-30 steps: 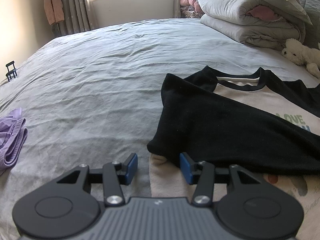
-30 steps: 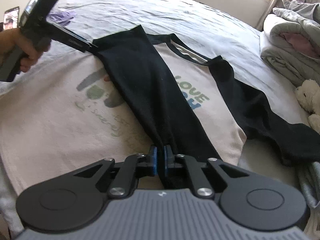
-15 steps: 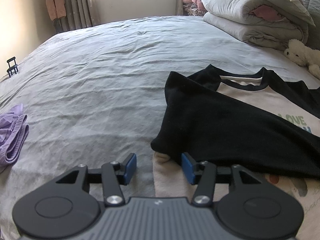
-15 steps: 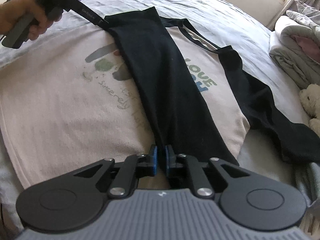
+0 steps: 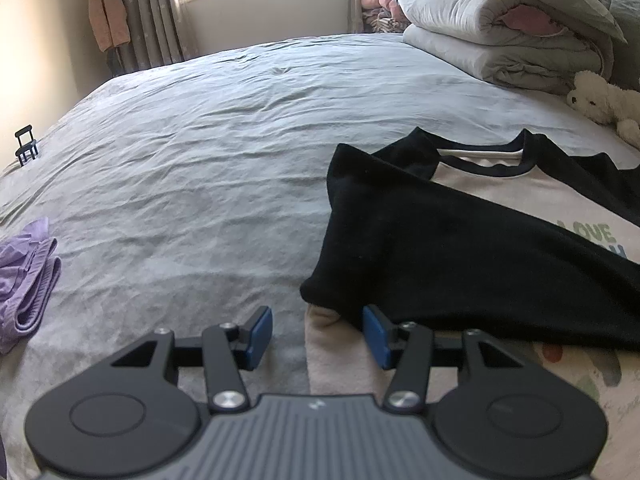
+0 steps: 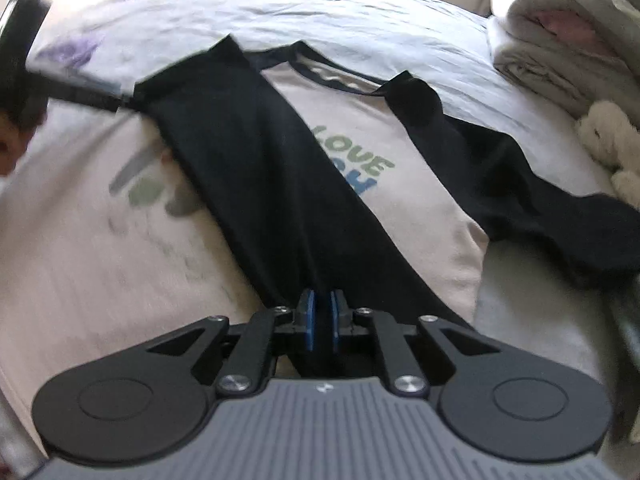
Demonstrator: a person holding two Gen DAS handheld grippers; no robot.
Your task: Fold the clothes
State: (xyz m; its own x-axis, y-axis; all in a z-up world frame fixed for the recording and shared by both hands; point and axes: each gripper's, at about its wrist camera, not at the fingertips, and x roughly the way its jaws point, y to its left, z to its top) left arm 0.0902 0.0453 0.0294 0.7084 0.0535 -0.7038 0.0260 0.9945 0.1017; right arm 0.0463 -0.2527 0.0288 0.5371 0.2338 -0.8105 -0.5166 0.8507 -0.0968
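- right claw point(image 6: 321, 322): blue pads squeezed together w/ the black sleeve point(image 6: 260, 168) pinched between them; sleeve is pulled diagonally across the front of the shirt point(image 6: 80, 240)
- sleeve runs from the pads up to the shoulder at the far left of the shirt; covers part of the printed lettering, "LOVE" still readable beside it
- left claw point(image 5: 316, 334): spread wide, nothing between the pads; right pad point(image 5: 374, 336) sits just at the folded edge of the sleeve point(image 5: 460, 256), left pad over bare sheet; can't tell if it's touching fabric
- in the right cam the left claw point(image 6: 86, 94) shows up blurry at the folded shoulder corner
- shirt is cream w/ black sleeves + black collar, lying flat face-up on the gray bed sheet point(image 5: 200, 160); other sleeve point(image 6: 520, 192) flopped out to the right side
- further out: purple cloth point(image 5: 24, 276) at the left edge of the bed; folded gray comforters point(image 5: 500, 40) stacked at the back right; white stuffed toy point(image 5: 600, 100) next to them; window + curtains behind
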